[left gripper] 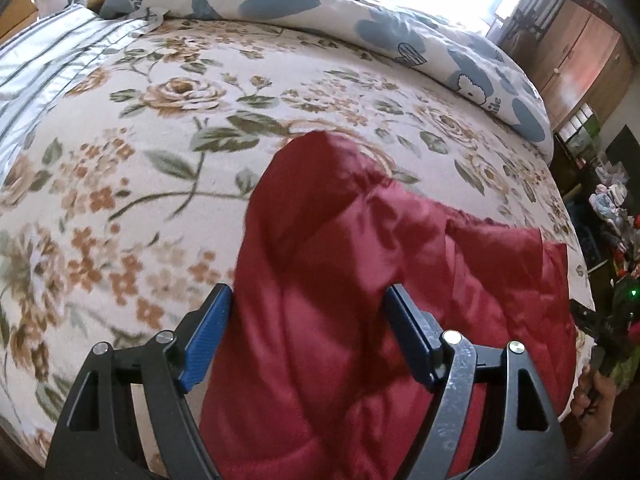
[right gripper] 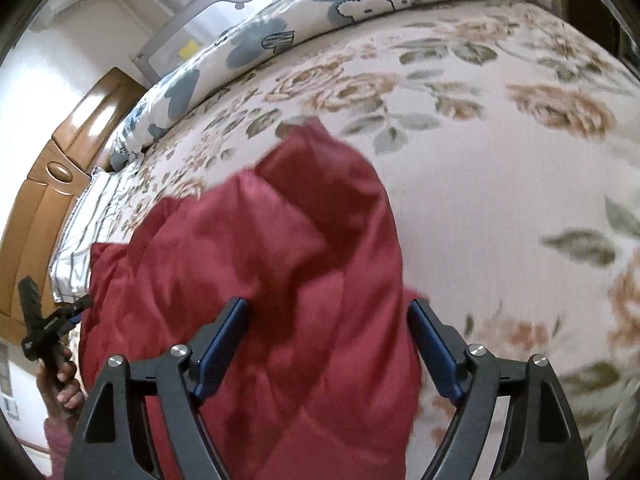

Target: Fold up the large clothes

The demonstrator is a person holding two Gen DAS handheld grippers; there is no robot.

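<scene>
Both grippers are spread wide with nothing clamped. My left gripper [left gripper: 308,336] hovers over the near left part of the red quilted jacket [left gripper: 380,300], fingers apart on either side of a puffy ridge of cloth; my right gripper [right gripper: 330,344] does the same over the garment's right-hand portion. Whether any blue pad [left gripper: 208,344] touches the fabric I cannot tell, but neither pair is closed on it.

I judge I hold them this way to straddle the jacket's near hem from two places, so that closing would pinch it at matching points and let me lift and fold it away from me. The jacket lies on the floral bedspread [left gripper: 160,160], bunched and partly doubled, with a rounded lobe pointing toward the far side of the bed.

For room: beyond that lobe the bedspread is bare up to the rolled blue-and-white duvet [left gripper: 420,32] along the far edge, which gives plenty of space to lay a fold forward. A striped pillow [right gripper: 80,248] sits at the headboard end, near the jacket's left corner. The right-hand bed edge is close to the jacket's right border in the left wrist view, so sideways spreading there is limited.
</scene>
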